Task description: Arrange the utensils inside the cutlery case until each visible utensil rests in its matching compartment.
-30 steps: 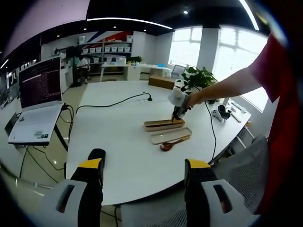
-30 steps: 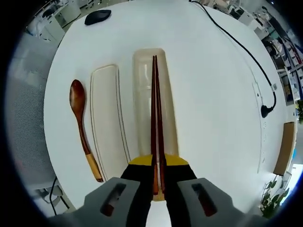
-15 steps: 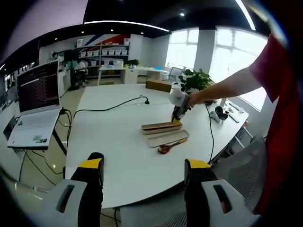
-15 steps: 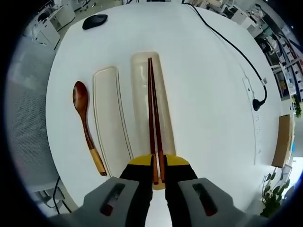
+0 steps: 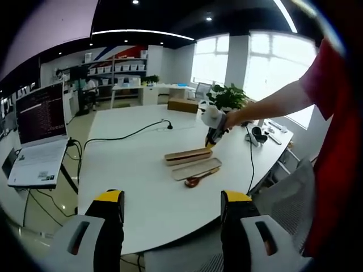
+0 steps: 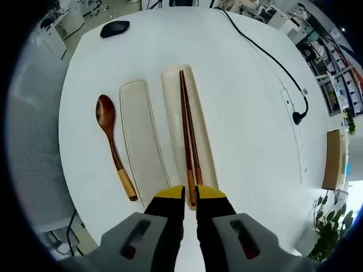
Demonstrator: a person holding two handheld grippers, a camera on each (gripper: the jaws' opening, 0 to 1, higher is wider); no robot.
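Wooden chopsticks [image 6: 189, 148] lie lengthwise inside cutlery case [image 6: 203, 153], near ends pinched by right gripper [image 6: 190, 195]. Lid [image 6: 142, 141] and spoon [image 6: 113, 144] rest beside it on white table [image 6: 255, 147]. Left gripper [image 5: 173, 201] is held apart, empty.

- Bare worktop [image 6: 244, 113] lies open from 1 to 3 o'clock of the case [image 6: 173, 96], up to the black cable [image 6: 266, 56].
- At 9 o'clock, lid [image 6: 139, 136] and spoon [image 6: 113, 141] crowd the approach.
- A mouse [image 6: 115, 28] sits at 11 o'clock, well apart.

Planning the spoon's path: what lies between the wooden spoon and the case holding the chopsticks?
The flat beige lid, seen in the right gripper view, between spoon and case.
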